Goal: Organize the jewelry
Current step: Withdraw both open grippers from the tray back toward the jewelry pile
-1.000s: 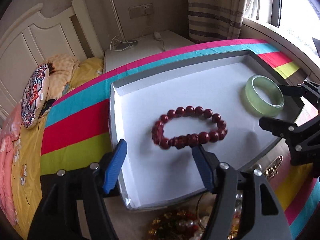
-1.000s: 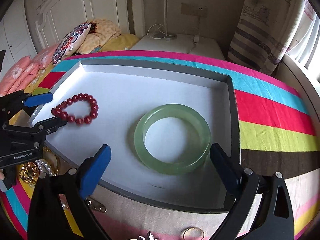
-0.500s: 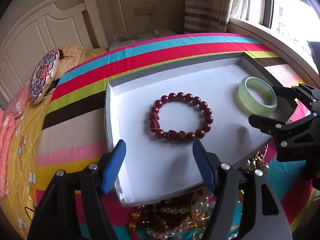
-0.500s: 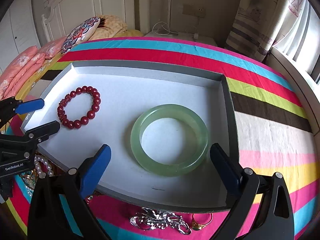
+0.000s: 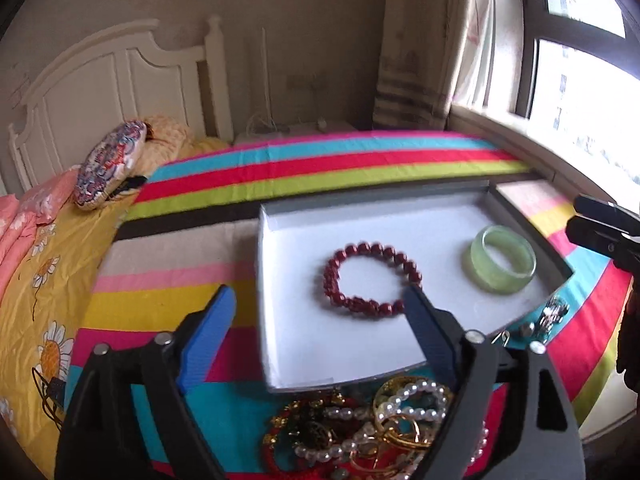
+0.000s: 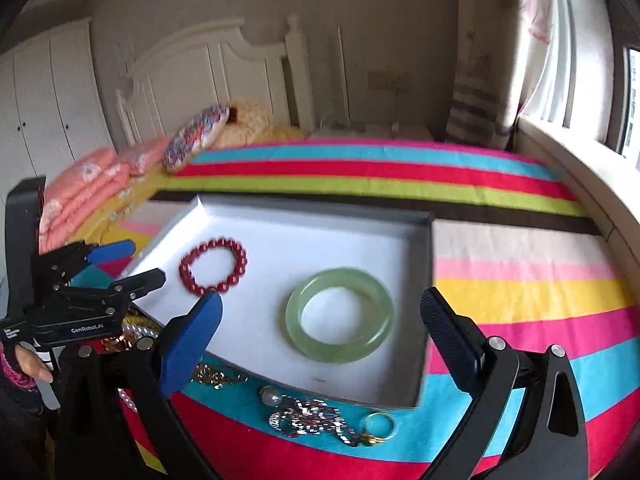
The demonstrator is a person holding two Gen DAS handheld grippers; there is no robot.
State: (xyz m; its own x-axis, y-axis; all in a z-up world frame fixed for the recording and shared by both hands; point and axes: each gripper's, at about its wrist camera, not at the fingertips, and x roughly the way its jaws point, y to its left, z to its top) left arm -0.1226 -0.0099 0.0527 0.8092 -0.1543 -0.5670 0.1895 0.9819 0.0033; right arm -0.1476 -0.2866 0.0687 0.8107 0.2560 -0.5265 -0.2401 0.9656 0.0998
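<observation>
Glossy dark-red bead bracelet [image 5: 372,279] beside translucent green bangle [image 5: 499,258] in tray [image 5: 340,360]

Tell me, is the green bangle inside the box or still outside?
Inside. The green bangle lies flat on the white floor of the gray box, beside the red bead bracelet.

Left gripper [image 5: 316,312]: black plastic frame, blue ribbed pads on fingers [image 5: 208,332], round silver screws at joints. From right wrist view, white "GenRobot.AI" lettering on black side. Hand [image 6: 30,364] behind it: bare skin, pink-and-black patterned sleeve at wrist. Right gripper [image 6: 320,324]: same black frame, blue pad on one finger, darker navy ribbed pad on other, silver screws.
</observation>
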